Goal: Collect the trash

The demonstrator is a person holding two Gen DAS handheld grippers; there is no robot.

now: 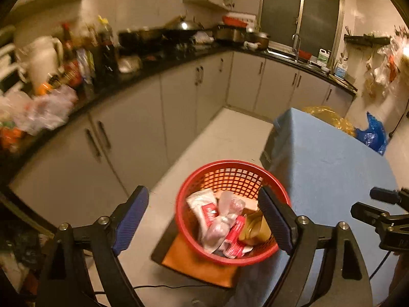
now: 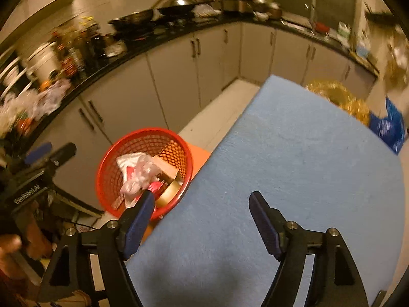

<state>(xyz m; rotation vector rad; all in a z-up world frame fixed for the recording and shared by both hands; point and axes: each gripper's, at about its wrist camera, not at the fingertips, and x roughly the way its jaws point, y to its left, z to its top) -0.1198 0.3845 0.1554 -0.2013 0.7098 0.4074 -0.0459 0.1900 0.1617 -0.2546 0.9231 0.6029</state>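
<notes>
A red mesh basket (image 1: 230,163) (image 2: 143,131) sits on an orange stool (image 1: 194,261) beside a table covered in blue cloth (image 1: 332,168) (image 2: 294,166). Inside it lie white-and-red wrappers (image 1: 207,209), crumpled clear plastic (image 1: 227,215) (image 2: 143,174) and a gold tin (image 1: 255,227) (image 2: 168,192). My left gripper (image 1: 202,190) hangs above the basket, open, with nothing between its blue pads. My right gripper (image 2: 202,195) is over the table's left edge, open and empty. Part of its black frame (image 1: 383,212) shows at the right edge of the left wrist view.
A black countertop (image 1: 158,69) crowded with bottles, pans and plastic bags runs along grey cupboards (image 1: 133,133) on the left and back. A yellow bag (image 2: 337,97) and a blue bag (image 2: 388,125) lie beyond the table. Pale tiled floor (image 1: 225,133) separates the cupboards from the table.
</notes>
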